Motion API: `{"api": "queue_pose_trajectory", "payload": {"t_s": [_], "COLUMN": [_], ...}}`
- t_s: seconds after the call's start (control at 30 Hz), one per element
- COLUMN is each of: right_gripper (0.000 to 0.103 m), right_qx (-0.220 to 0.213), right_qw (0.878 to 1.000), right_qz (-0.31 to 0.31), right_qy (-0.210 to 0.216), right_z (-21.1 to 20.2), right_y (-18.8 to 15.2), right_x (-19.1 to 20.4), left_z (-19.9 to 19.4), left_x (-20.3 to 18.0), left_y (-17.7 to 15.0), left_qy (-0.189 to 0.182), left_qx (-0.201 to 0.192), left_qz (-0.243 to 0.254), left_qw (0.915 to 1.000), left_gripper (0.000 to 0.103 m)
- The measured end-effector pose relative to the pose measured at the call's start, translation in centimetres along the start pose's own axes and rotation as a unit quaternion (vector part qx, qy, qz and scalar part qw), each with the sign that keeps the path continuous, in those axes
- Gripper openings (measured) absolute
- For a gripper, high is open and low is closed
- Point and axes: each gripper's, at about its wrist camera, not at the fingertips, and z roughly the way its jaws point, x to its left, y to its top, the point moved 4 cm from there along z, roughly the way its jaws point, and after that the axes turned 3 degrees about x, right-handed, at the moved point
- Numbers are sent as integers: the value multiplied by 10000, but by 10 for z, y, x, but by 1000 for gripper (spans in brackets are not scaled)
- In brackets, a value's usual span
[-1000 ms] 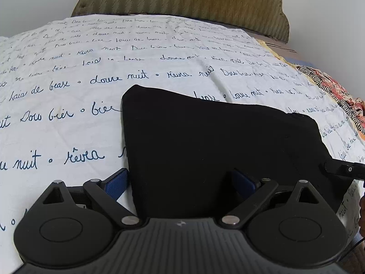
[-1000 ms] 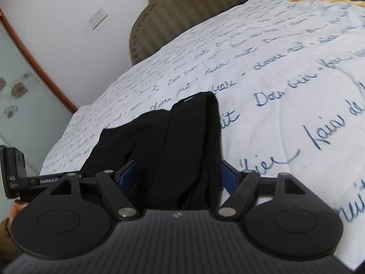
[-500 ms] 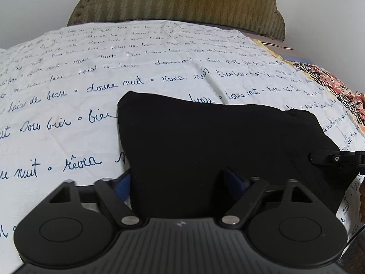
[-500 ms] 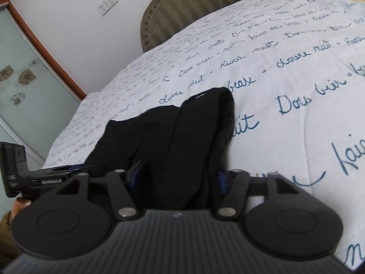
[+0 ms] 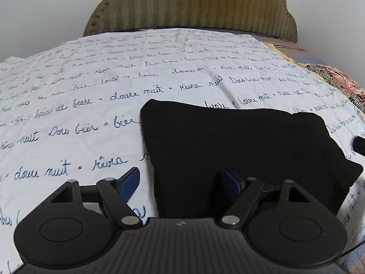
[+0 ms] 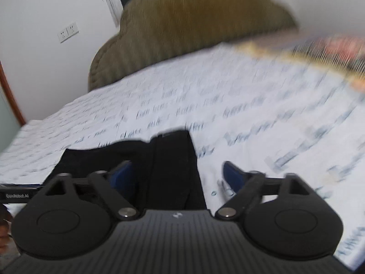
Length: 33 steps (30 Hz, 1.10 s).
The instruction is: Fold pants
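The black pants (image 5: 239,150) lie on the bed sheet (image 5: 91,105) as a compact folded bundle, near the front edge of the bed. The cloth looks soft and light, so I think it will sag and slide open if lifted by one layer; better to take the thick folded edge, all layers together. The left gripper (image 5: 182,180) stands wide open, holding nothing. The right gripper (image 6: 175,173) is also spread, empty, its picture blurred. Behind is the headboard (image 5: 194,6).

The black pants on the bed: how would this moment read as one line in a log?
pants: folded, flat on printed sheet | left gripper: open, astride near edge | right gripper: open, view blurred | grasp: none
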Motion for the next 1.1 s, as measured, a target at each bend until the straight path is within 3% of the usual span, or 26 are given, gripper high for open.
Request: {"api": "queue_pose_trajectory", "payload": {"t_s": [0.03, 0.1, 0.27, 0.43, 0.7, 1.1], "right_gripper": [103, 103, 103, 103, 103, 103], "right_qx": [-173, -359, -422, -360, -95, -88], "right_qw": [9996, 9969, 9874, 9878, 9877, 9845], "right_qz": [-200, -674, -1510, -1516, -1562, -1751], "right_qy": [-97, -203, -206, 25, 16, -44], "right_z": [-12, -31, -56, -71, -91, -117], "right_y": [0, -3, -17, -30, -56, -75], "right_x": [10, 36, 89, 118, 146, 166], "left_z": [-2, -6, -23, -45, -75, -94], "left_x": [1, 2, 8, 18, 28, 26], "left_y": [-1, -4, -11, -20, -41, -64], "left_qy": [3, -10, 40, 87, 104, 67], "left_qx": [27, 66, -15, -103, -190, -247], "left_qz": [-38, -78, -150, -206, -193, 11], "left_qw": [10000, 9999, 9999, 9997, 9996, 9997], "left_gripper": [79, 79, 79, 79, 79, 79]}}
